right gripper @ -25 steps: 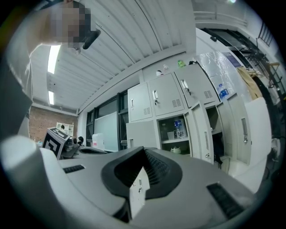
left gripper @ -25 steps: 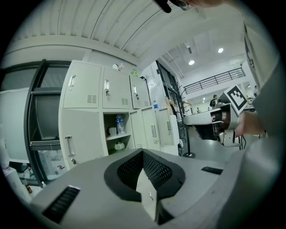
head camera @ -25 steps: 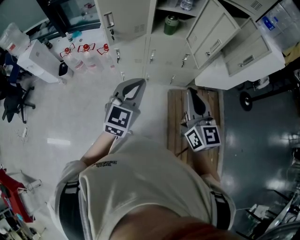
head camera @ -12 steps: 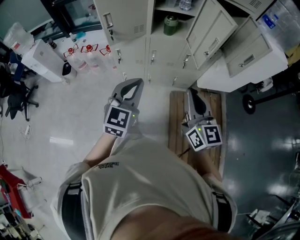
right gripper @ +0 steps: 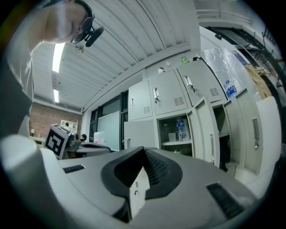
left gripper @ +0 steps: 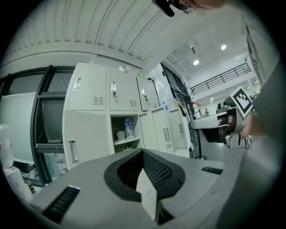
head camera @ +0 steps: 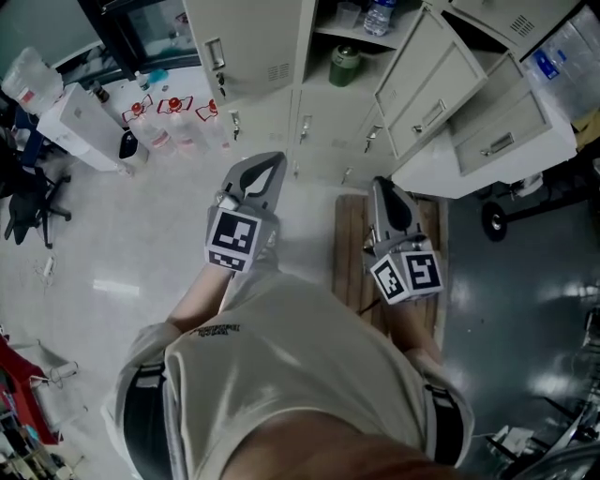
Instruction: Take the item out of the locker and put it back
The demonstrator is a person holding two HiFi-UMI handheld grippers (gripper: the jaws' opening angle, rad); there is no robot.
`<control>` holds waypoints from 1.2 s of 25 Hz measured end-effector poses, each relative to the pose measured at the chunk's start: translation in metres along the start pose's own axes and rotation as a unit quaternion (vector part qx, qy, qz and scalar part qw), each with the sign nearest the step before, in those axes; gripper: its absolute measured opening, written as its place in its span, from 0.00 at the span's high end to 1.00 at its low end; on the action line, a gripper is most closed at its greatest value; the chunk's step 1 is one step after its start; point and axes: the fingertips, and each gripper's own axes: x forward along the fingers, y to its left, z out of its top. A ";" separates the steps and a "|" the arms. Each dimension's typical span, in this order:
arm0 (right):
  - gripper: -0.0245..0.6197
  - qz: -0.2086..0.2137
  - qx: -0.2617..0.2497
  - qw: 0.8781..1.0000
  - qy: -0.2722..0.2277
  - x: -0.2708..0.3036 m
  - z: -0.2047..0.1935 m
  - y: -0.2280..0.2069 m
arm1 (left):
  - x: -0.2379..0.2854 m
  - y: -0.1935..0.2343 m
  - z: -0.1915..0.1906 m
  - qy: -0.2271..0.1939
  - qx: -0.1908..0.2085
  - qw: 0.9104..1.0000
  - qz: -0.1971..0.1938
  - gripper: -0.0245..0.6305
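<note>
The open locker (head camera: 352, 37) stands ahead, with a green jar-like item (head camera: 343, 53) on its lower shelf. On the shelf above are a water bottle (head camera: 378, 16) and a cup (head camera: 349, 14). The bottle (left gripper: 128, 128) and the cup (left gripper: 119, 134) also show in the left gripper view, and the same bottle (right gripper: 180, 129) in the right gripper view. My left gripper (head camera: 279, 160) and right gripper (head camera: 380, 182) are side by side, level and aimed at the lockers, well short of them. Both are shut and hold nothing.
Open locker doors (head camera: 427, 84) swing out at the right, over a white cabinet (head camera: 487, 141). A wooden board (head camera: 352, 244) lies on the floor under the right gripper. Plastic bottles (head camera: 173, 117) and a white box (head camera: 80, 122) stand at the left, with an office chair (head camera: 28, 202) beyond.
The person and both grippers have moved a little toward the lockers, so more of the open locker's upper shelf shows. Both grippers stay shut.
</note>
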 end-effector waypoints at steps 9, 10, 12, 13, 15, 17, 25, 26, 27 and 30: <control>0.96 -0.021 0.010 0.999 0.025 0.076 -0.009 -0.027 | 0.059 0.055 -0.015 0.014 -0.015 1.000 -0.015 0.94; 0.96 -0.023 0.011 0.999 0.028 0.086 -0.010 -0.029 | 0.066 0.061 -0.015 0.015 -0.016 1.000 -0.018 0.94; 0.96 -0.027 0.013 0.999 0.032 0.104 -0.010 -0.033 | 0.078 0.075 -0.018 0.017 -0.018 0.999 -0.022 0.94; 0.96 -0.030 0.014 0.999 0.034 0.113 -0.011 -0.035 | 0.083 0.082 -0.019 0.018 -0.020 0.999 -0.023 0.94; 0.96 -0.036 0.014 0.999 0.038 0.131 -0.011 -0.039 | 0.096 0.096 -0.021 0.019 -0.022 0.999 -0.028 0.94; 0.96 -0.043 0.014 0.998 0.038 0.150 -0.010 -0.044 | 0.109 0.108 -0.021 0.019 -0.023 0.999 -0.036 0.94; 0.96 -0.083 0.006 0.996 0.022 0.216 0.005 -0.063 | 0.167 0.148 -0.012 0.001 -0.022 0.997 -0.081 0.94; 0.96 -0.088 0.004 0.996 0.019 0.222 0.007 -0.065 | 0.173 0.152 -0.010 -0.003 -0.021 0.996 -0.087 0.94; 0.96 -0.093 0.002 0.996 0.016 0.227 0.009 -0.067 | 0.179 0.155 -0.007 -0.008 -0.020 0.995 -0.092 0.94; 0.96 -0.106 -0.003 0.994 0.010 0.240 0.012 -0.074 | 0.194 0.162 0.001 -0.024 -0.016 0.994 -0.107 0.94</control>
